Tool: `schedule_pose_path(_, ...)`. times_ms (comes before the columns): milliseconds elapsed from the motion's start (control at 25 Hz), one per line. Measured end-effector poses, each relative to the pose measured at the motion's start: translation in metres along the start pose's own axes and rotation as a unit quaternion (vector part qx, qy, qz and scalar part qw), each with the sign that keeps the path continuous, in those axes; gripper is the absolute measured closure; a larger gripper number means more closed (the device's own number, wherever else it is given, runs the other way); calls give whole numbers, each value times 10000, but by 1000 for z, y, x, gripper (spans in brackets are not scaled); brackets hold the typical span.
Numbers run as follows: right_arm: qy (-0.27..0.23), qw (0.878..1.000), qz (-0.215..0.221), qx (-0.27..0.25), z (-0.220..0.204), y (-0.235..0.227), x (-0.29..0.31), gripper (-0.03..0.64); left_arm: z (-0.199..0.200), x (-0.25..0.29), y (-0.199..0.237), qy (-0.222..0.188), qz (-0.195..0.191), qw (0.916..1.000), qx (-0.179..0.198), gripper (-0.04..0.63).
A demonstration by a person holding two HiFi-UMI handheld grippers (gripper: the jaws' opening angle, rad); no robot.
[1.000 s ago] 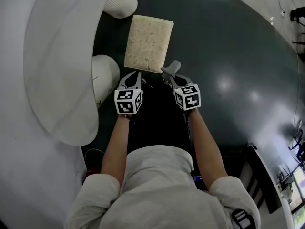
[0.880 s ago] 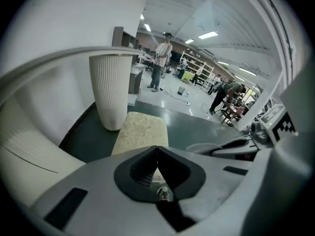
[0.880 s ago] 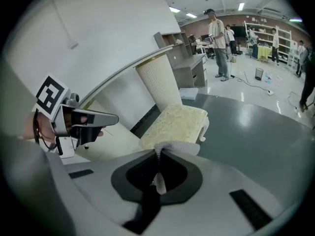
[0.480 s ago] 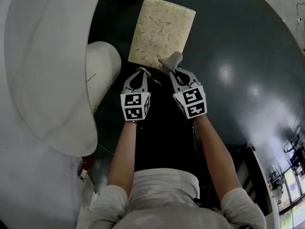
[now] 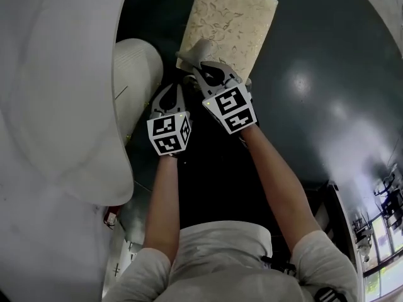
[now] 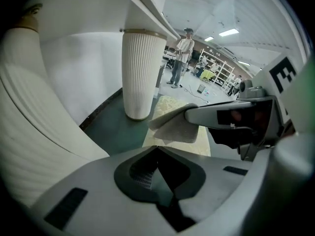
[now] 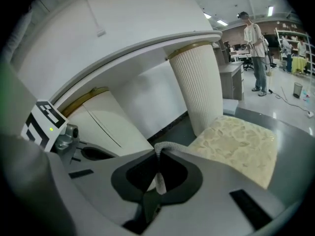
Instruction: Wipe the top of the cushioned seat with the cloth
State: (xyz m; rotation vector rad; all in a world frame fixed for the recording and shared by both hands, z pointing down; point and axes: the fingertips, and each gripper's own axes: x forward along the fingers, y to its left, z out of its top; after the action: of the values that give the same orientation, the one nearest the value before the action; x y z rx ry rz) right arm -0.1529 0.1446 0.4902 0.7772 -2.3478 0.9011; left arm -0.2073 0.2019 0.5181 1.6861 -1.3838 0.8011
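The right gripper [image 5: 196, 68] has its jaws clamped tight on an edge of the grey cloth [image 5: 192, 50]. It holds the cloth over the near-left corner of the cushioned seat [image 5: 245, 17], at the top middle of the head view. The left gripper [image 5: 170, 88] sits just beside it, lower left, jaws pressed together with nothing in them.

Looks like the wipe is only starting. Best bet imo: lay the cloth flat on the cream top and drag it in long overlapping passes toward the far edge. Light pressure should stop it bunching, and it should steer clear of the white ribbed pillar [image 5: 135, 74] on the left.
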Motion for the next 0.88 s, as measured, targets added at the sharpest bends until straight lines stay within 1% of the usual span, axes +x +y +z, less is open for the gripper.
schedule_pose_path(120, -231, 9981, 561, 120, 5, 16, 30, 603, 4, -1, 20, -57, 160, 9999, 16, 580)
schedule_pose_path(160, -149, 9975, 668, 164, -1, 18, 40, 603, 3, -3, 25, -73, 214, 9997, -34, 580)
schedule_pose_path(200, 65, 9975, 678, 183, -14, 17, 49, 603, -1, -6, 28, -74, 253, 9996, -114, 580)
schedule_pose_path(280, 682, 9967, 428, 138, -46, 12, 59, 603, -12, -15, 28, -13, 268, 9992, -286, 580)
schedule_pose_path(320, 918, 9954, 254, 131, -59, 6, 62, 603, -17, -17, 27, 28, 247, 9991, -331, 580)
schedule_pose_path(360, 1037, 9943, 122, 194, -68, 0, 63, 603, -19, -17, 26, 60, 216, 9992, -338, 580)
schedule_pose_path(400, 1062, 9937, 61, 342, -73, -5, 63, 603, -21, -16, 25, 79, 187, 9993, -320, 580)
schedule_pose_path(480, 1026, 9921, 70, 717, -79, -14, 60, 603, -22, -13, 21, 80, 146, 9994, -301, 580)
schedule_pose_path(520, 1032, 9913, 62, 819, -83, -18, 56, 603, -23, -11, 18, 69, 121, 9994, -319, 580)
schedule_pose_path(600, 1123, 9906, -38, 780, -94, -26, 44, 603, -25, -10, 8, 52, 36, 9994, -352, 580)
schedule_pose_path(720, 1212, 9905, -211, 619, -104, -35, 26, 603, -24, -5, -5, 51, -79, 9996, -265, 580)
schedule_pose_path(880, 1133, 9897, -371, 793, -114, -47, 6, 603, -23, 2, -20, 84, -183, 9997, -159, 580)
